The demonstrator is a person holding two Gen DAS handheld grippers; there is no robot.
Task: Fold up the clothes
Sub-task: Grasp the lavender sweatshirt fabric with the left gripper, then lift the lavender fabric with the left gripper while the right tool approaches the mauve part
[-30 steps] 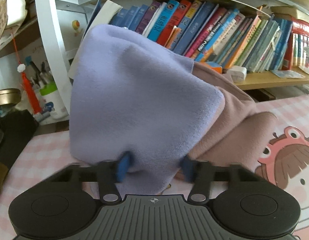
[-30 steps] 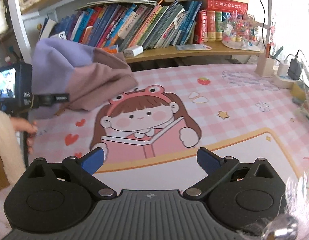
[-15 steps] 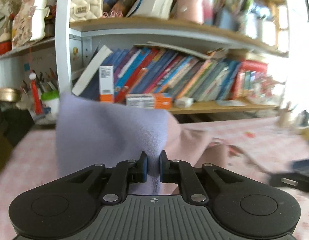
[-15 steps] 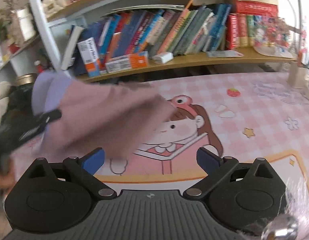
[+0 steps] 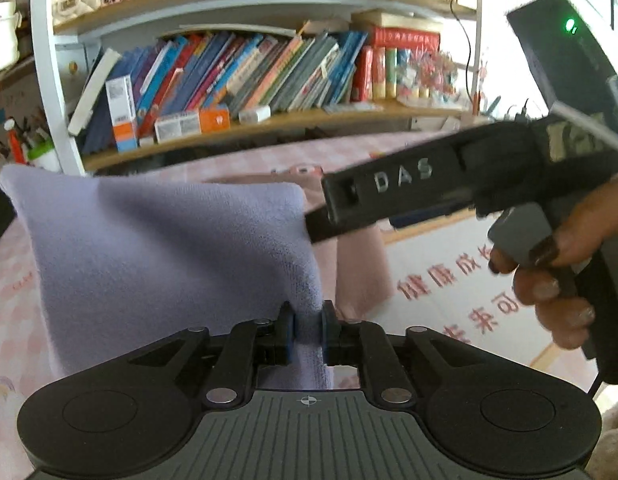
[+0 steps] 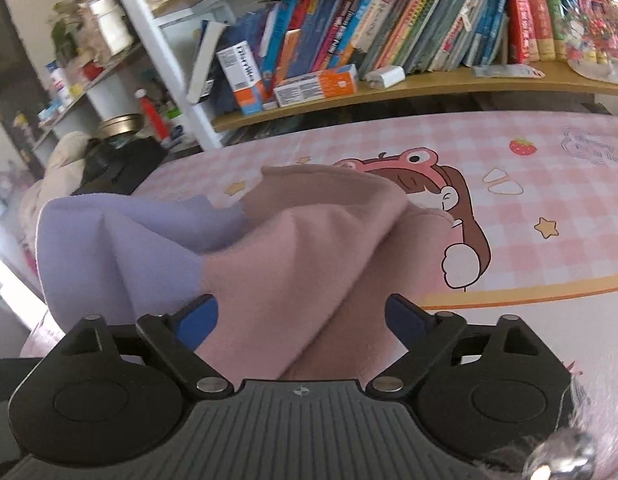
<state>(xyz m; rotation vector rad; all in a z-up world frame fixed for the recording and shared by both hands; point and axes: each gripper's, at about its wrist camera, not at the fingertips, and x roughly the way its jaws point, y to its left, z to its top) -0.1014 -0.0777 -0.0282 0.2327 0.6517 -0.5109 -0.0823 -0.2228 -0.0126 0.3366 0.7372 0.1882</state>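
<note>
Left claw (image 5: 308, 330) pinches the lilac end of the garment (image 5: 165, 256); right claw (image 6: 301, 320) gapes wide over its pink part.

The left fingers are nearly closed on a bunched lilac fold, lifting that end off the mat (image 6: 529, 208), likely so the cloth hangs taut for a second hold. The right claw's fingers straddle the pink cloth without pressing it, apparently lined up to take it. The garment lies rumpled, partly raised, partly on the mat before the bookshelf (image 6: 389, 84).
</note>
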